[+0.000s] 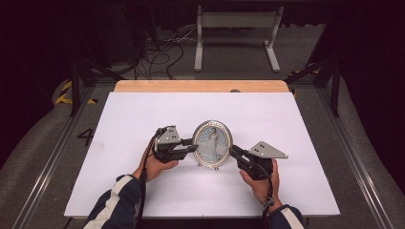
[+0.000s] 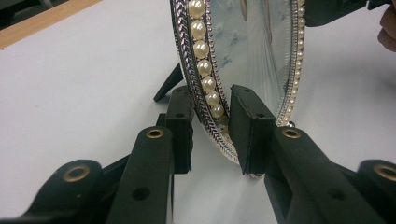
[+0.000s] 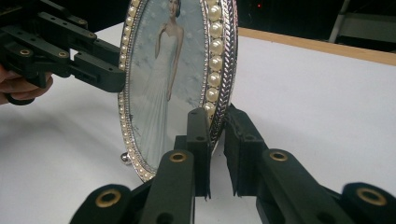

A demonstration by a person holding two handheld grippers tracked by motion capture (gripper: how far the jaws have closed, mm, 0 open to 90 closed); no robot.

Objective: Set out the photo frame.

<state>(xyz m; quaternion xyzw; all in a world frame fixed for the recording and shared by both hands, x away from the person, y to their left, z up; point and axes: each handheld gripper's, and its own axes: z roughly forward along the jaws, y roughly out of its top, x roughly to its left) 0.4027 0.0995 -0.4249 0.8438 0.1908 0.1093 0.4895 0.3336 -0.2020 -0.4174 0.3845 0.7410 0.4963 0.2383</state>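
Oval pearl-rimmed photo frame point(image 1: 212, 143) stands upright mid-desk point(image 1: 143, 114). Left hand-held gripper point(image 1: 193, 144) and right hand-held gripper point(image 1: 233, 150) each pinch a side edge, jaws narrow. Risk: thin rim grips slip or twist, frame tips, glass cracks.

The high view looks forward and down over the whole bench point(image 1: 143, 114); each tool view sits close, facing the shared oval frame point(image 1: 212, 143) from opposite sides.

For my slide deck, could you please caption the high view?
Left gripper and right gripper clamp opposite edges of an upright oval pearl-rimmed photo frame on a white table.
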